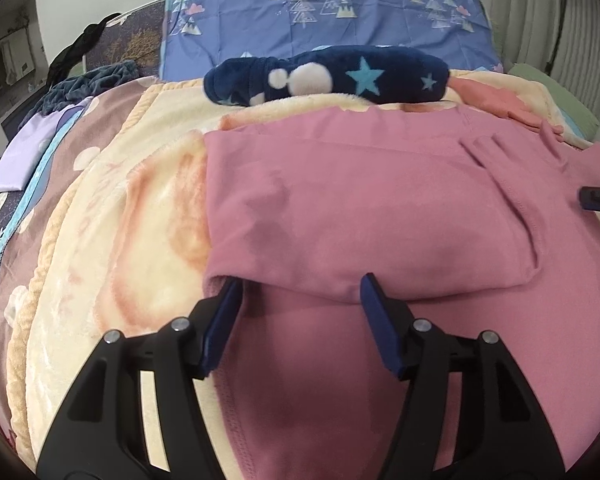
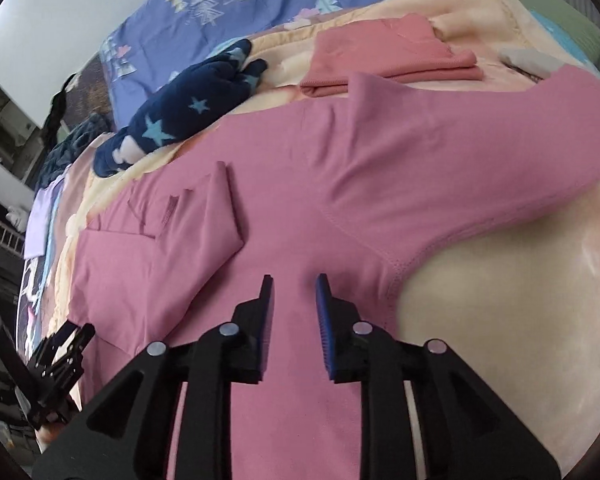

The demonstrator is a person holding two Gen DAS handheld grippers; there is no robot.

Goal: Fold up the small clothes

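I am folding the pink shirt. It lies spread on the fluffy cream blanket, right under both my grippers, so the soft flat bed keeps it still while I work. One side of it is already folded over the middle, and I think that is why its edge makes a straight line at about 9 o'clock in the left wrist view. The other sleeve is not folded yet. It reaches out toward 2 o'clock in the right wrist view.

My left gripper sits at the near edge of the folded flap. Its jaws stand wide apart and pinch nothing, though one finger tip looks tucked just under the flap. My right gripper hangs over the shirt body near the armpit seam. Its jaws are a little apart with only bare cloth below, so it holds nothing either. I guess it is there to take the loose sleeve side next.

Now I count. One pink shirt to fold. One folded coral cloth at 12 o'clock, put aside as done. One dark blue starry fleece bundle beyond the shirt. One blue pillow with trees behind it. Two grippers.
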